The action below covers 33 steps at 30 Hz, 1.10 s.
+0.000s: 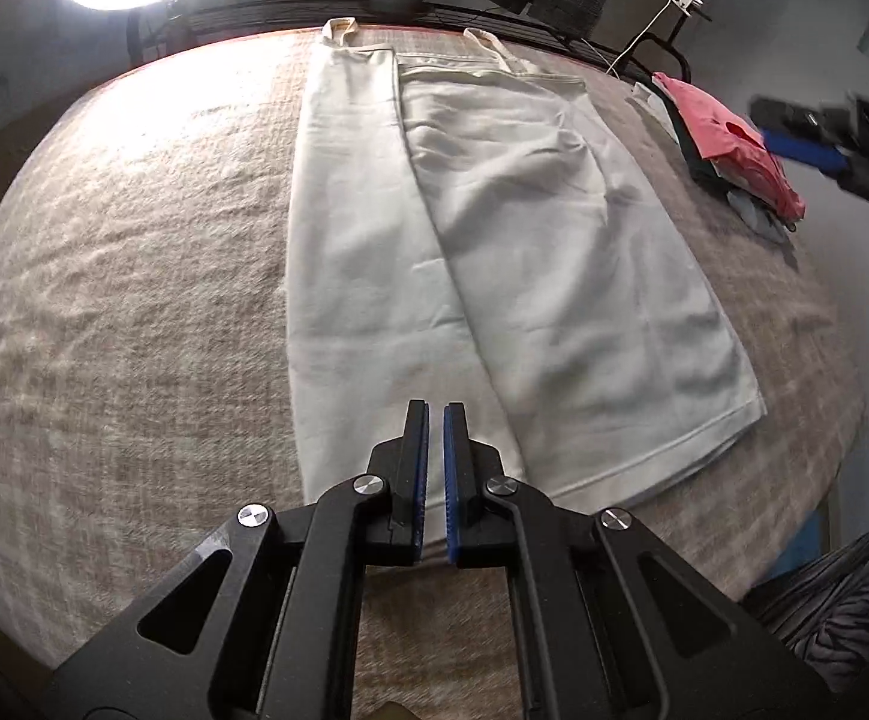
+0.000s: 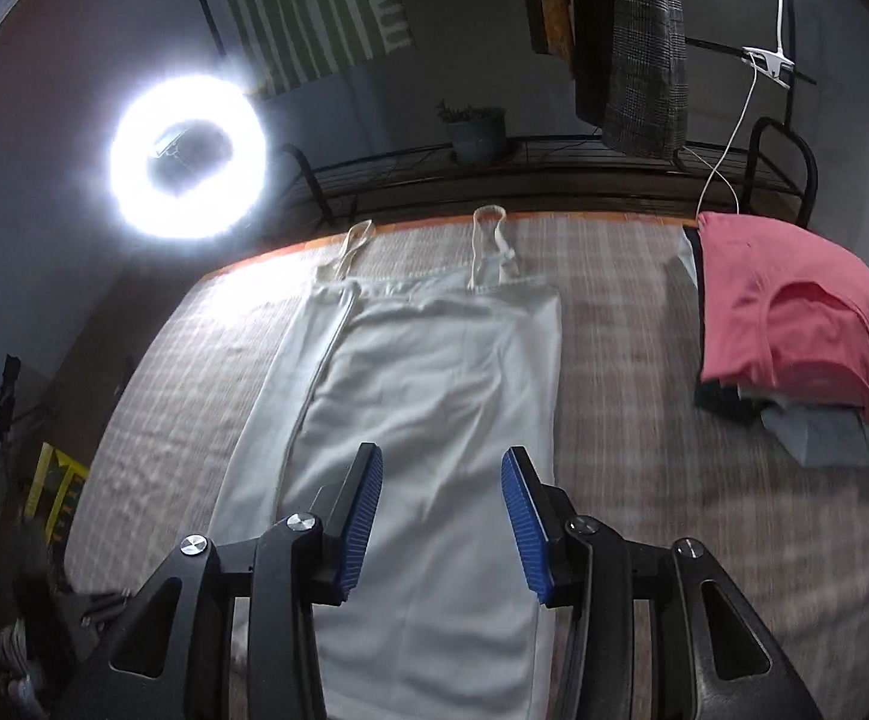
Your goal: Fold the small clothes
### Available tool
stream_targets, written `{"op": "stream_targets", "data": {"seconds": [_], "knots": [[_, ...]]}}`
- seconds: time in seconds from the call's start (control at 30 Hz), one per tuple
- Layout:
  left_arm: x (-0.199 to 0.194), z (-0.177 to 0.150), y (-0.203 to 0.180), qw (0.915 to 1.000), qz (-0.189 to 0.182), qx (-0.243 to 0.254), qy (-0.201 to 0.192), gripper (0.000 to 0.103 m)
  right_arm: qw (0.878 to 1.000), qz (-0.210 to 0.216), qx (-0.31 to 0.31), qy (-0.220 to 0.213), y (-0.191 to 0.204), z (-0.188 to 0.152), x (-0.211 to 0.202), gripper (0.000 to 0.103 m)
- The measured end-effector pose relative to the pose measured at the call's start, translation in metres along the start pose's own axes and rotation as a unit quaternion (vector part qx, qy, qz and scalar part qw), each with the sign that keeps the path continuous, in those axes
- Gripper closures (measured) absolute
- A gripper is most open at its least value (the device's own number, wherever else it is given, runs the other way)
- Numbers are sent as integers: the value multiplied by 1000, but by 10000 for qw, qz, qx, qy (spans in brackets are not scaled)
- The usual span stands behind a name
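Two straps point(image 2: 488, 240) visible (hem cut off); garment point(image 2: 434, 396) possibly dress.

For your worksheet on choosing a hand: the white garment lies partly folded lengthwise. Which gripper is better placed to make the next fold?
Probably the right gripper: its jaws stand open with nothing between them, above the garment. The left gripper is shut and empty near the hem, so it must open first.

Probably a home room — plaid-covered bed point(image 2: 644, 420), hanging clothes point(image 2: 644, 48), potted plant point(image 2: 476, 129), ring light point(image 2: 185, 159).
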<state>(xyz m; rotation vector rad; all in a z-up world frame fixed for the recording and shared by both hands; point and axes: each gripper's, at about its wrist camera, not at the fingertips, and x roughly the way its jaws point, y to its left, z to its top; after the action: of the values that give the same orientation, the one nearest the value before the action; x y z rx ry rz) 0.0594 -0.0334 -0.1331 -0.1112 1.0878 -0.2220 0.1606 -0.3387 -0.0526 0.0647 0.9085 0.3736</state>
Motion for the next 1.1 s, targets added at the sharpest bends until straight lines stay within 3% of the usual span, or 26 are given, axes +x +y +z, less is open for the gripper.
{"op": "stream_targets", "data": {"seconds": [0.1, 0.23, 0.4, 0.53, 0.67, 0.73, 1.1], "knots": [[0, 5, -17, 9995, 148, 218, -149, 102, 9998, -150, -112, -4, -8, -18, -11, 53], [0, 9, -48, 9982, 87, 554, -209, 102, 9997, -214, 97, 27, -37, -37, -27, 52], [23, 14, -105, 9961, -448, 742, 188, 102, 9985, -421, 347, -78, -71, -55, -53, 52], [44, 9, -168, 9891, -811, 1151, 427, 102, 9962, -611, 595, -187, -101, -66, -72, 52], [64, 4, -213, 9825, -970, 1420, 722, 102, 9933, -685, 885, -293, -128, -74, -86, 52], [74, 1, -227, 9810, -848, 1573, 750, 102, 9925, -678, 961, -331, -137, -76, -90, 52], [83, 0, -228, 9784, -811, 1762, 716, 94, 9921, -450, 1025, -562, -146, -72, -104, 52]]}}
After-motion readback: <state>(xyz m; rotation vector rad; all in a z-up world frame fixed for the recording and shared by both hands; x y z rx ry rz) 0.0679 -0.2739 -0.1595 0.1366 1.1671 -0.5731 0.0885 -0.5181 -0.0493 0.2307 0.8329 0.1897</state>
